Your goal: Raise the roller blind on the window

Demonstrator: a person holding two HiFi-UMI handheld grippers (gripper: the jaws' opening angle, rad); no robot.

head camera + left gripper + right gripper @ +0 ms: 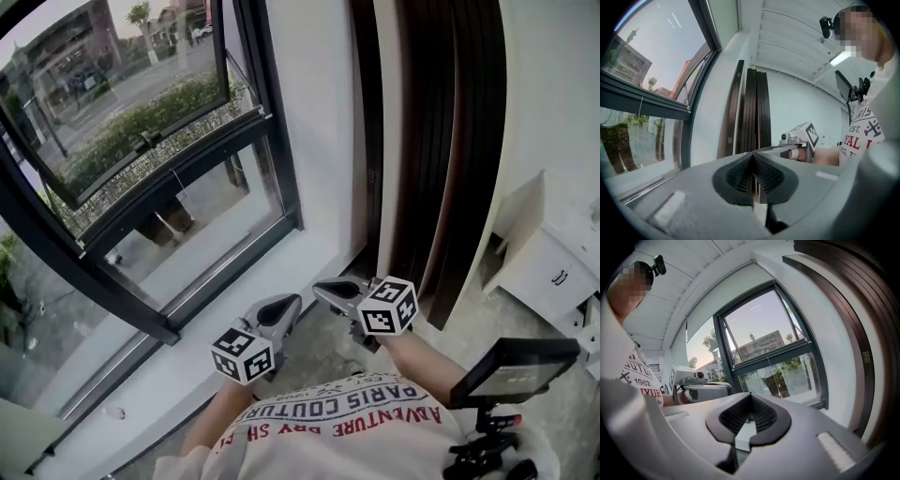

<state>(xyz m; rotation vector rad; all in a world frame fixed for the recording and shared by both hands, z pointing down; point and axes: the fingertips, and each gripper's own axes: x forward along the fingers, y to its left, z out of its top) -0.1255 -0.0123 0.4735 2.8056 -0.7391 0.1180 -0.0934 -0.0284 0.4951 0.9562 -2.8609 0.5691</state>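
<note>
A black-framed window [141, 141] fills the left of the head view, and a thin cord [180, 190] hangs in front of its lower pane. The blind itself does not show there. The cord [769, 369] also shows in the right gripper view. My left gripper [293, 302] and right gripper [321, 287] are held low and side by side over the white sill [234, 300], well short of the glass. Both are shut, ribbed pads together, with nothing between them, as seen on the left gripper [753, 157] and the right gripper [750, 398].
Tall dark wooden panels [441, 141] stand against the wall right of the window. A white cabinet [544, 262] stands at the far right. A dark screen on a mount [516, 370] sits by my right side. The tilted upper sash [112, 84] stands open.
</note>
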